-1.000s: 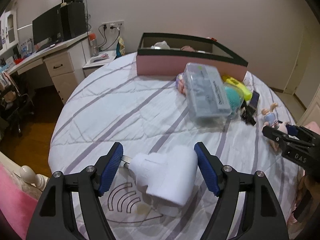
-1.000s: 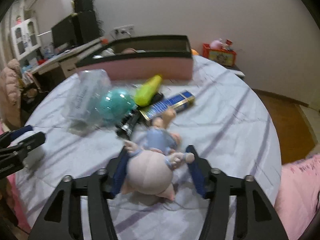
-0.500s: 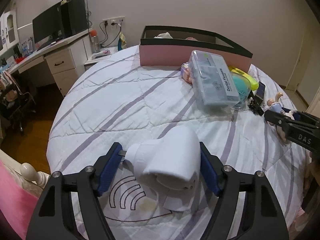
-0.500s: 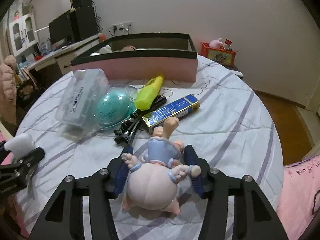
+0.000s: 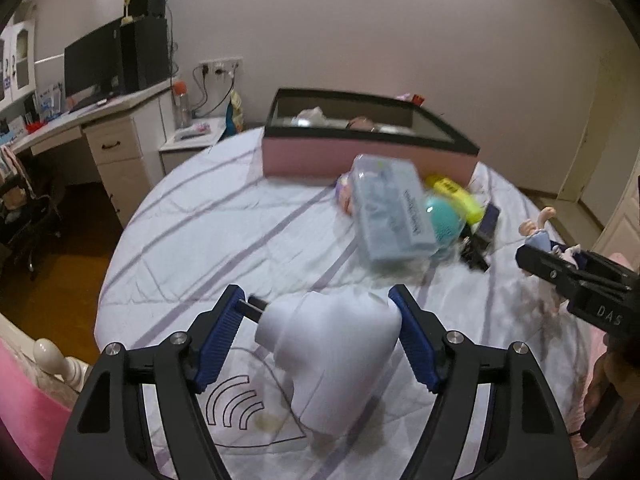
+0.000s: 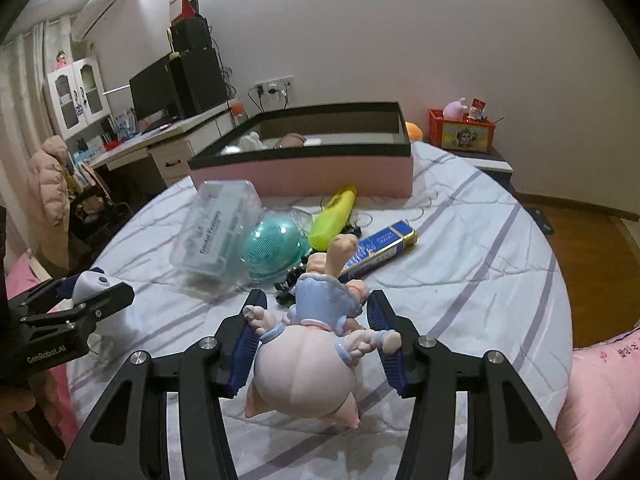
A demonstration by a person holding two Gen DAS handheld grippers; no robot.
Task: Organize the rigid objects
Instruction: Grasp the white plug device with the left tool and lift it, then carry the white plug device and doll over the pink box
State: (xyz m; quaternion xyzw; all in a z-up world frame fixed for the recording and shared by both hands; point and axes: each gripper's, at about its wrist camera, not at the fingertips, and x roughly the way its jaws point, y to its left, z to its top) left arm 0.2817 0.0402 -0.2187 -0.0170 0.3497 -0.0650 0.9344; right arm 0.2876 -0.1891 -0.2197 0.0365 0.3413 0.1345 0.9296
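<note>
Doll (image 6: 320,344) — bald pink head, pale blue dress, one leg up.

The clear plastic lidded box (image 5: 394,212) smears with blur, its label unreadable; the open pink box's (image 5: 360,156) contents are indistinct.

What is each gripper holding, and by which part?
Left gripper: white plug adapter, across its body. Right gripper: pink doll, around its torso.
</note>
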